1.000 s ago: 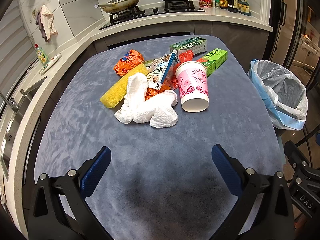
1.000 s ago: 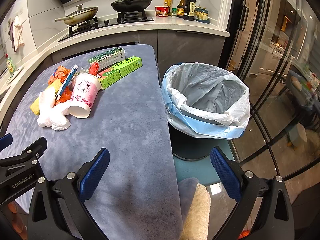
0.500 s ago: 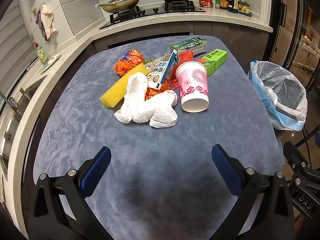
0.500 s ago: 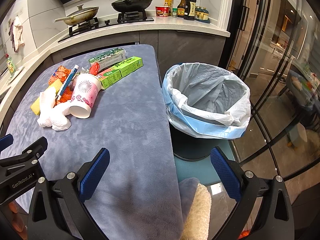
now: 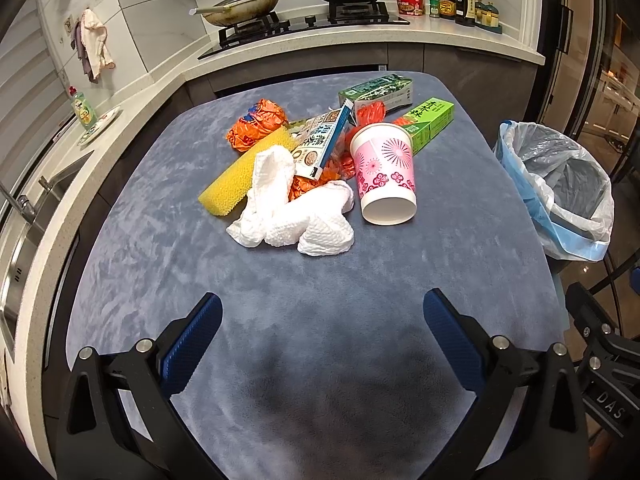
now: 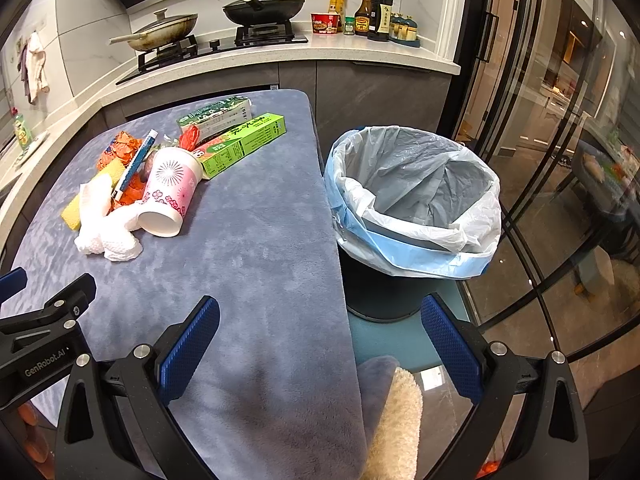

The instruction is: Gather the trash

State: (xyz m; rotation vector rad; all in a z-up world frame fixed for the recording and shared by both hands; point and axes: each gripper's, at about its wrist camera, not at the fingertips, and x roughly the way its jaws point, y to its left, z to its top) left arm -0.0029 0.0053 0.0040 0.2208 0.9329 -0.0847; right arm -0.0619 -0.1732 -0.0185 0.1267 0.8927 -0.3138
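1. Progress so far looks like basically zero, judging by how things lie. My left gripper (image 5: 320,316) hangs over the near part of the grey-blue plush-covered table (image 5: 168,248) with its blue-padded fingers spread wide and nothing between them. Same deal with my right gripper (image 6: 320,320), fingers wide apart and empty, sitting over the table's right edge.

2. All the trash sits in one pile toward the far half of the table, well apart from both grippers:
   - crumpled white paper towel (image 5: 292,216) at the near edge of the pile
   - pink flower-print paper cup (image 5: 386,172) tipped on its side, mouth toward me, touching the towel
   - yellow sponge (image 5: 240,178) on the left, partly under the towel
   - crumpled orange wrapper (image 5: 256,124) behind the sponge
   - blue-and-white printed carton (image 5: 320,142) leaning on top of the heap
   - long bright green box (image 5: 430,122) right behind the cup
   - dark green carton (image 5: 376,94) furthest back

3. The dark bin with the white-and-blue plastic liner (image 6: 416,200) stands just off the table's right edge, and from the right wrist view the bag looks empty, so nothing's gone in yet.

4. What's left, as I see it: everything. The towel or the cup look like the easiest first grabs since they're nearest, then carry each across to the bin.
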